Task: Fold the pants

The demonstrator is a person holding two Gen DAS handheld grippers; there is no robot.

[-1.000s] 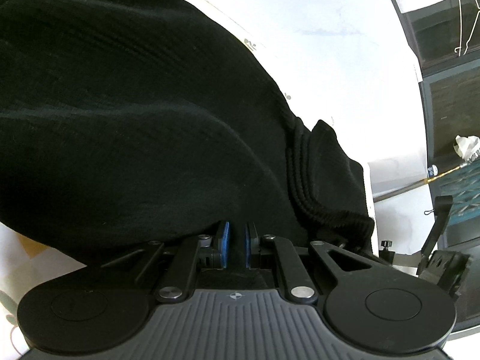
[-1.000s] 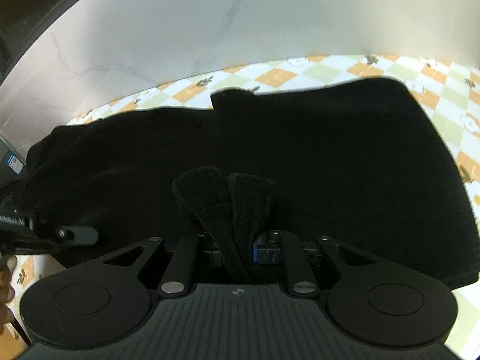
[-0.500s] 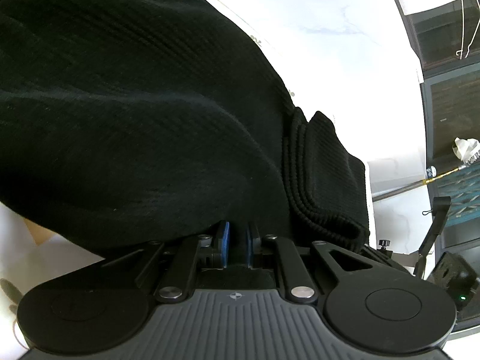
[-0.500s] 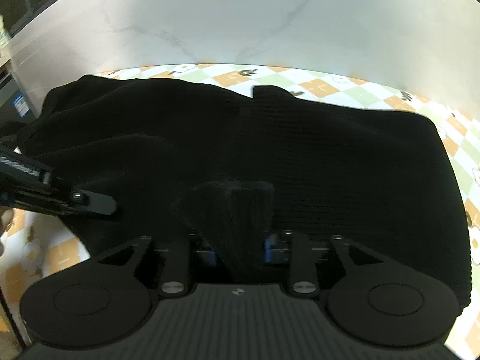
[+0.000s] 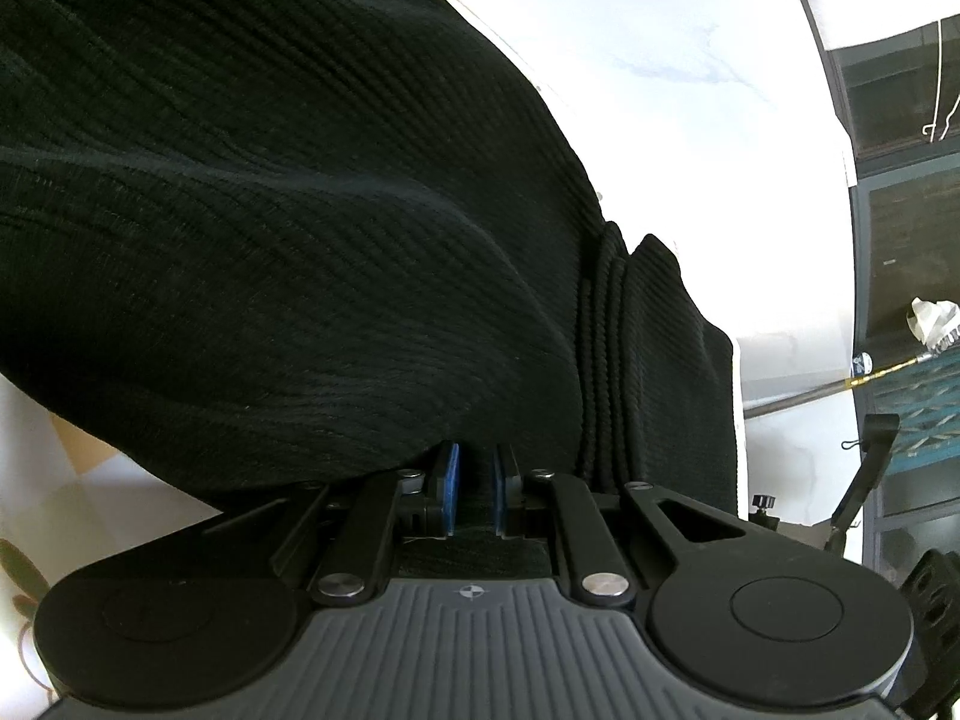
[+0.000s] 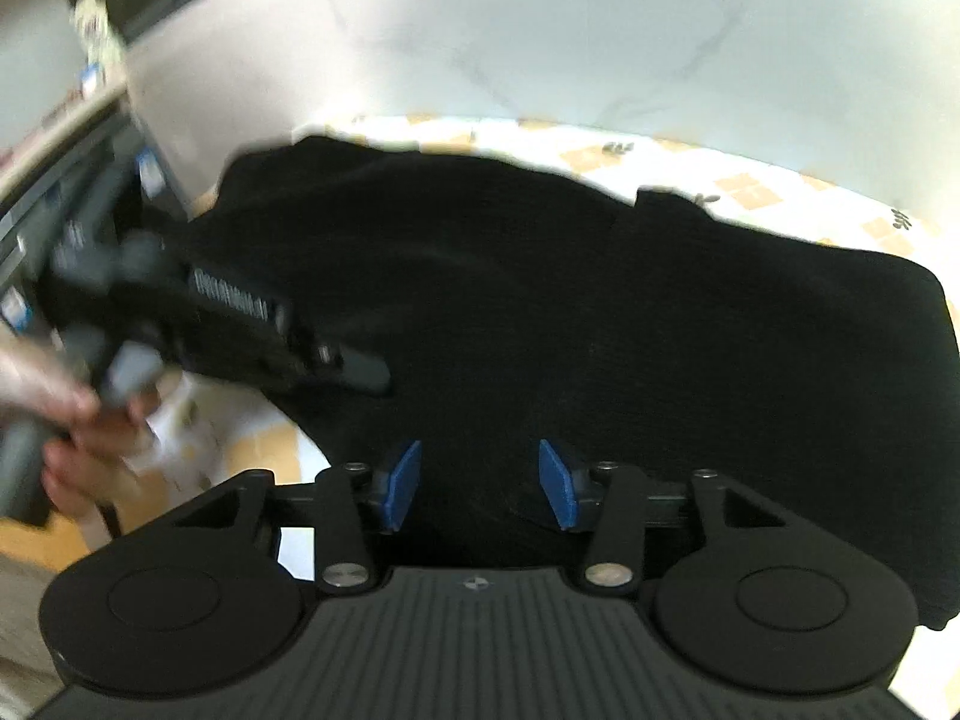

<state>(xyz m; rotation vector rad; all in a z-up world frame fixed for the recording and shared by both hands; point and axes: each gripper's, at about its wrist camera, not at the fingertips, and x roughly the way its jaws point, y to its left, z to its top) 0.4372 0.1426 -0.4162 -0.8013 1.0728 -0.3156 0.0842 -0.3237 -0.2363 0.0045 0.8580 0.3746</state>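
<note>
checkered tablecloth (image 6: pixel 750 192) | white marble wall (image 6: pixel 540 30) | dark shelving (image 5: pixel 900 180)

A: What is carrying everything?

B: A tabletop (image 6: pixel 750 192) under a checked cloth of orange, pale green and white squares with small flower prints. It shows along the far edge and again at the near left corner.

A: And what lies on it?

B: The black pants (image 6: pixel 600 312), ribbed knit, spread flat across most of the cloth from left to right. A bump in their far edge sticks up right of the middle.

A: Anything from the left wrist view?

B: The pants (image 5: pixel 300 210) fill it; a strip of cloth (image 5: pixel 90 480) shows at the near left.
</note>
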